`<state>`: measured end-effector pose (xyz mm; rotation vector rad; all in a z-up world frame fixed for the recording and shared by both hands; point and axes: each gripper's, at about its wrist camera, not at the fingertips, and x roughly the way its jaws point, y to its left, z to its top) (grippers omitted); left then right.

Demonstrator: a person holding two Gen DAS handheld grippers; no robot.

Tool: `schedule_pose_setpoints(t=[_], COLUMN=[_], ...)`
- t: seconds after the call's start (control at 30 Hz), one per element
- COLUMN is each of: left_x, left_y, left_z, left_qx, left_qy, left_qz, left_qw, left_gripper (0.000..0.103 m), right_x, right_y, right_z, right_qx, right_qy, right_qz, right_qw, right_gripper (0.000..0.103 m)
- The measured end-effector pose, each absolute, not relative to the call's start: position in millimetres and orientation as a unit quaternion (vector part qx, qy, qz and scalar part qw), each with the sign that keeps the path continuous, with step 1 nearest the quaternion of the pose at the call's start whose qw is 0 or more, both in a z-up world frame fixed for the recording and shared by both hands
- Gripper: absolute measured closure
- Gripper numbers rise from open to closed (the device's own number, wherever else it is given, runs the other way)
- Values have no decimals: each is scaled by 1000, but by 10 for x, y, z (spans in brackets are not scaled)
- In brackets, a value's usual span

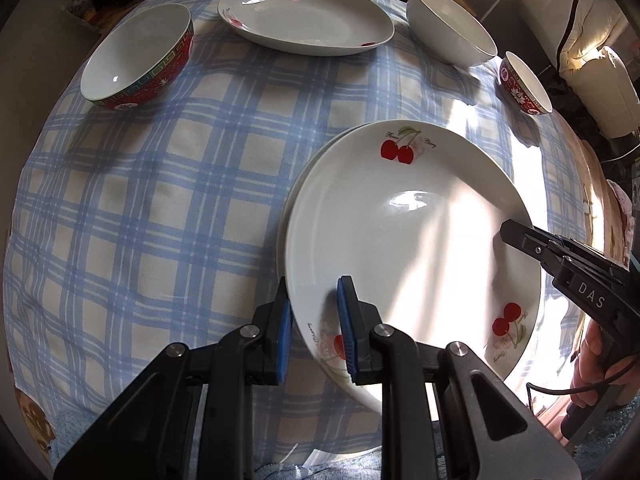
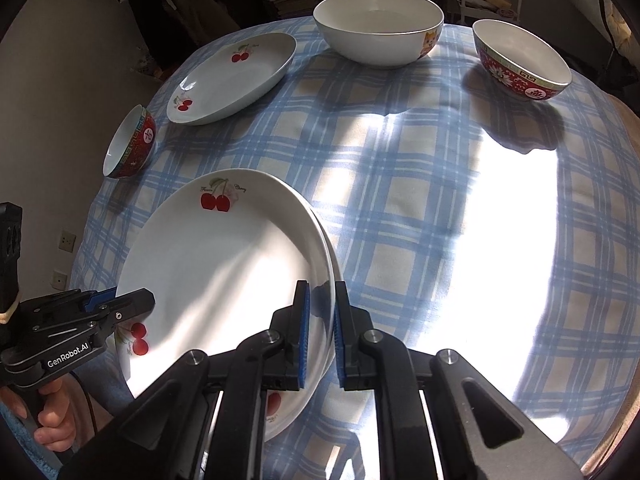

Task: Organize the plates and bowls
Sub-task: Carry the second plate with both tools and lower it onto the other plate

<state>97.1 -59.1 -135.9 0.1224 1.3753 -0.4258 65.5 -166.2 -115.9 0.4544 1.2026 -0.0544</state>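
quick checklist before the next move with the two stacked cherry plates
1. Left tool straddles the top cherry plate rim: ok.
2. Right tool straddles the opposite rim: ok.
3. Pads pressing firmly on the rim: cannot tell.
4. Top plate seated squarely on the lower plate: not ok, its edge shows offset.
5. Third cherry plate clear of the stack: ok.
6. Big white bowl and the red bowls stand apart: ok.
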Motion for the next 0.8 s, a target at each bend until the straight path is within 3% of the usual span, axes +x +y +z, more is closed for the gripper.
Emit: schedule_pose_setpoints(t=[0.8], left_x=[957], left_y=[-610], left_z=[-1432], left_qx=[58], left_qy=[632], left_qz=[-195], left_qw=[748], left_gripper=[83], right_x=[747], right_y=[-1539], right_z=[-1359], right_qx=[173], right_qy=[583], right_qz=[-45], right_qw=[793], right_gripper=[85])
